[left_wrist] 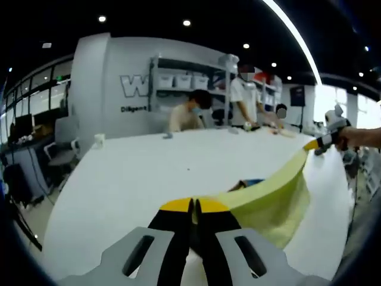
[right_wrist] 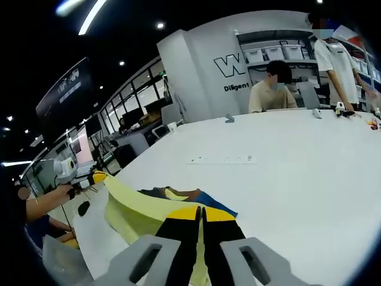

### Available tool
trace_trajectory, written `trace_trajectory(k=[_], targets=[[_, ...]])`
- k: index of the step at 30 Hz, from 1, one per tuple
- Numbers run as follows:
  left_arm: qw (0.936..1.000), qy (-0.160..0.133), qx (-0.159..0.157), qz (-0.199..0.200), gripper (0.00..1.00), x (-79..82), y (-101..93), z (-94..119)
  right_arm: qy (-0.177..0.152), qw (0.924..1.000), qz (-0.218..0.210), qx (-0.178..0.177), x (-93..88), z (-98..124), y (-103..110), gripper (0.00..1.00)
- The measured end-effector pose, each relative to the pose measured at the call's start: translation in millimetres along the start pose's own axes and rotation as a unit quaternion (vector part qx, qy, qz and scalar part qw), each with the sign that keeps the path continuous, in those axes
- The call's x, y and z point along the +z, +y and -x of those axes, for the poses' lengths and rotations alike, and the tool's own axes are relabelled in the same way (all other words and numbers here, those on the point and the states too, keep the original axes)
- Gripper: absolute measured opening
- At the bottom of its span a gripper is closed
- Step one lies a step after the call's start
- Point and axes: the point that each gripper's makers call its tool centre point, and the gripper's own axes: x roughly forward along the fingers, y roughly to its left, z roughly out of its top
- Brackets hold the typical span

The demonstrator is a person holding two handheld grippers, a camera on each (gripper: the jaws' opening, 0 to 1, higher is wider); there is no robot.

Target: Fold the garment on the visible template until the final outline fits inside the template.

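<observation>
From where I stand, the left gripper [left_wrist: 194,207] has its two yellow-tipped jaws pressed together on one corner of the yellow garment [left_wrist: 271,193]. The cloth runs away from it as a taut band, up and across to the right gripper [left_wrist: 314,145], which pinches the far corner with a hand behind it. So the garment hangs stretched between the two, lifted off the white table [left_wrist: 137,179], its lower edge sagging toward the tabletop. Under the cloth there is a glimpse of something blue and dark [left_wrist: 253,182], which may be part of the template, though I cannot say for certain.

In the right gripper view the picture is mirrored: the right gripper [right_wrist: 201,214] is closed on the cloth at its own tips, and the yellow garment [right_wrist: 140,208] stretches off to the left gripper [right_wrist: 97,177], held by a hand at the table's edge. Beneath the cloth lie blue, brown and dark patches [right_wrist: 199,199] on the table [right_wrist: 297,173].

The long axis of the garment runs straight from one gripper to the other, so neither is nearer to it; each holds an end. I would judge the next move turns on lowering both ends together, keeping that line level over the coloured patches below.

Across the table a seated person [left_wrist: 189,113] and a standing person [left_wrist: 245,98] work in front of shelves [left_wrist: 187,83].
</observation>
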Motion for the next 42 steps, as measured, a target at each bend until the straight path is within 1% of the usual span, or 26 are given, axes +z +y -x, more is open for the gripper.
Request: trace_trajectory(k=[3,5,7,8,9,12,14,16,18,19,22,26,28,29,31,32,33,34,35,36,37,39,40,42], targets=[[0.9999,0.011,-0.001,-0.008,0.01,-7.2,1.8,-13.3,0.004,1.0000,0.002,0.000,0.3,-10.5,-4.0,0.00],[0.9999,0.015,0.003,-0.006,0.01,-10.4,5.9,-21.3,0.006,1.0000,0.000,-0.003,0.0,-18.4,-11.1,0.00],[0.9998,0.017,0.006,0.001,0.01,-16.8,14.2,-33.0,0.009,0.9999,0.001,-0.008,-1.8,-25.6,-15.6,0.00],[0.9998,0.017,0.006,0.005,0.01,-18.8,16.4,-36.8,0.016,0.9995,0.020,-0.016,-3.8,-28.9,-20.8,0.00],[0.9997,0.020,0.007,0.007,0.01,-21.3,17.1,-40.5,0.019,0.9991,0.032,-0.019,-5.0,-33.4,-21.4,0.00],[0.9993,0.037,0.008,0.006,0.01,-35.2,20.9,-50.0,0.018,0.9993,0.025,-0.021,-8.0,-43.6,-20.3,0.00],[0.9988,0.048,0.009,0.007,0.01,-44.4,23.1,-55.0,0.023,0.9991,0.025,-0.028,-12.4,-54.5,-25.8,0.00],[0.9987,0.049,0.010,0.012,0.01,-50.0,25.9,-58.2,0.023,0.9991,0.020,-0.031,-15.7,-62.2,-32.8,0.00],[0.9985,0.042,0.005,0.035,0.01,-50.4,23.0,-58.8,0.015,0.9989,0.017,-0.041,-16.2,-66.6,-38.1,0.00],[0.9981,0.041,0.005,0.045,0.01,-54.6,26.1,-59.9,0.013,0.9988,0.017,-0.043,-16.9,-68.6,-39.7,0.00],[0.9970,0.057,0.013,0.050,0.01,-68.2,31.2,-64.6,0.011,0.9989,0.003,-0.045,-26.7,-79.9,-42.7,0.00],[0.9960,0.066,0.007,0.060,0.01,-72.6,28.9,-65.9,0.017,0.9986,0.002,-0.051,-34.7,-83.0,-46.6,0.00],[0.9949,0.065,-0.001,0.077,0.01,-74.0,27.5,-68.0,0.008,0.9983,-0.007,-0.058,-35.4,-85.0,-52.3,0.00],[0.9945,0.069,0.000,0.079,0.01,-75.0,27.9,-67.9,0.005,0.9983,-0.011,-0.057,-34.9,-84.7,-50.9,0.00],[0.9939,0.075,0.001,0.081,0.01,-78.1,28.2,-67.8,0.005,0.9982,-0.004,-0.060,-34.7,-84.0,-51.1,0.00],[0.9942,0.074,-0.001,0.079,0.02,-77.1,27.0,-67.0,0.004,0.9978,0.005,-0.066,-34.7,-83.5,-54.8,0.00],[0.9955,0.066,-0.004,0.068,0.03,-73.5,25.7,-66.3,0.000,0.9964,0.017,-0.083,-32.6,-80.9,-60.4,0.00],[0.9978,0.047,-0.002,0.046,0.07,-67.0,26.9,-67.2,-0.013,0.9952,0.034,-0.091,-27.9,-78.7,-62.0,0.00],[0.9982,0.045,0.002,0.039,0.11,-65.7,28.5,-67.6,-0.014,0.9959,0.035,-0.083,-27.8,-78.8,-60.2,0.00],[0.9978,0.052,-0.003,0.042,0.16,-68.1,28.6,-68.0,-0.015,0.9964,0.037,-0.075,-27.4,-79.5,-60.3,0.03],[0.9978,0.053,-0.005,0.040,0.23,-68.5,28.7,-68.1,-0.014,0.9964,0.040,-0.073,-28.2,-79.3,-59.4,0.06],[0.9978,0.053,-0.009,0.037,0.32,-69.2,28.9,-68.3,-0.012,0.9964,0.049,-0.069,-30.7,-78.4,-57.8,0.13],[0.9976,0.061,-0.019,0.027,0.35,-74.3,27.5,-68.7,0.005,0.9957,0.070,-0.060,-38.3,-78.0,-54.7,0.15],[0.9961,0.078,-0.040,0.013,0.36,-83.2,19.1,-67.4,0.028,0.9922,0.105,-0.060,-51.1,-79.1,-54.8,0.19]])
